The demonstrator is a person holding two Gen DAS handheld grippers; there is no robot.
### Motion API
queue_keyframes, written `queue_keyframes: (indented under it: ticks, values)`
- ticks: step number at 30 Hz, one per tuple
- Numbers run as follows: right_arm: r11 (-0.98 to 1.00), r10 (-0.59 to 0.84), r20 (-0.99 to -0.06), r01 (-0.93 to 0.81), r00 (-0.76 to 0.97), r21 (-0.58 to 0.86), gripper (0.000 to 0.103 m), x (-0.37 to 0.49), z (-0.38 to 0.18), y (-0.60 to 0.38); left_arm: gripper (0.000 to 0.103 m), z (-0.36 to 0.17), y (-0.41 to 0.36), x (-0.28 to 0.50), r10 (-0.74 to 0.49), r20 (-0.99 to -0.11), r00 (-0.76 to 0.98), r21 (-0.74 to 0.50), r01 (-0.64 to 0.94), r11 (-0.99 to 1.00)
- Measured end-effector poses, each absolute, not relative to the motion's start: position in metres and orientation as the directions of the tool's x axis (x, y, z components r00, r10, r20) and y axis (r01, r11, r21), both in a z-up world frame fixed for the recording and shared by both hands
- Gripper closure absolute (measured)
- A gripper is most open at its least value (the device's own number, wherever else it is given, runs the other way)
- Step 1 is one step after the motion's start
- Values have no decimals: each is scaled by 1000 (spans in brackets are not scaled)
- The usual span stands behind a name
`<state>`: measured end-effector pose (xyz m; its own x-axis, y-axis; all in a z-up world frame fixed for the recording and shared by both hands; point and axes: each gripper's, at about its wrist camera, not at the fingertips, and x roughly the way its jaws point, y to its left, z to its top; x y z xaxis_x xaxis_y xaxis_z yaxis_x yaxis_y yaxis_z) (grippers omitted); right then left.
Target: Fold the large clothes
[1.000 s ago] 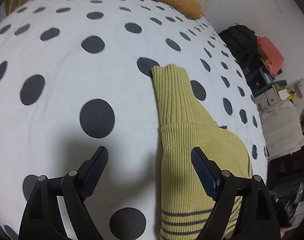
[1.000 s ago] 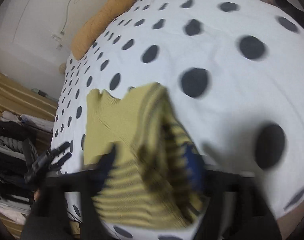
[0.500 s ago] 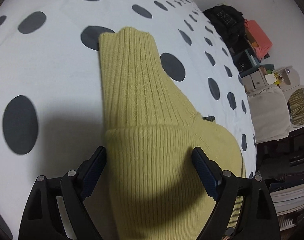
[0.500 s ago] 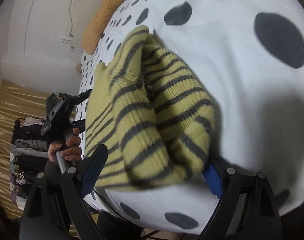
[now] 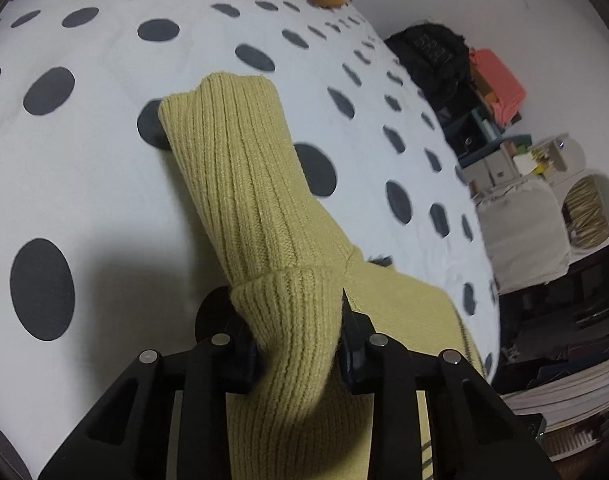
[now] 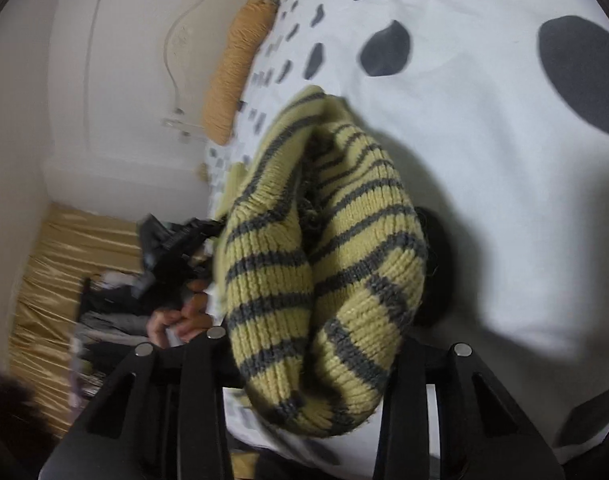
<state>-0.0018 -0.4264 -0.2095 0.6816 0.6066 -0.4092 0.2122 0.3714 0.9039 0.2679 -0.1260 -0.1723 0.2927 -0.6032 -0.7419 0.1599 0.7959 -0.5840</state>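
The left gripper (image 5: pixel 300 336) pinches the sweater (image 5: pixel 244 184) at its ribbed collar fold; the right gripper (image 6: pixel 312 360) clamps the bunched striped hem (image 6: pixel 324 264). The garment lies partly lifted off the spotted bed (image 5: pixel 84 160). Folding well probably means keeping both ends taut and level. No containers' contents are discernible.

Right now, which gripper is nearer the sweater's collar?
Left. The left gripper is shut on the sweater just below the plain ribbed collar; the right gripper clamps the bunched striped part instead.
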Motion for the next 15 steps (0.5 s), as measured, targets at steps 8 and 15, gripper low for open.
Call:
queue_keyframes:
  ticks: [8, 15]
  values:
    - [238, 722, -233, 83, 652, 968, 67, 39, -175, -365, 74, -92, -38, 279, -535, -702, 470, -527, 162, 834]
    - [457, 719, -473, 166, 510, 874, 68, 95, -212, -286, 64, -188, 19, 328, -323, -896, 304, -333, 19, 943]
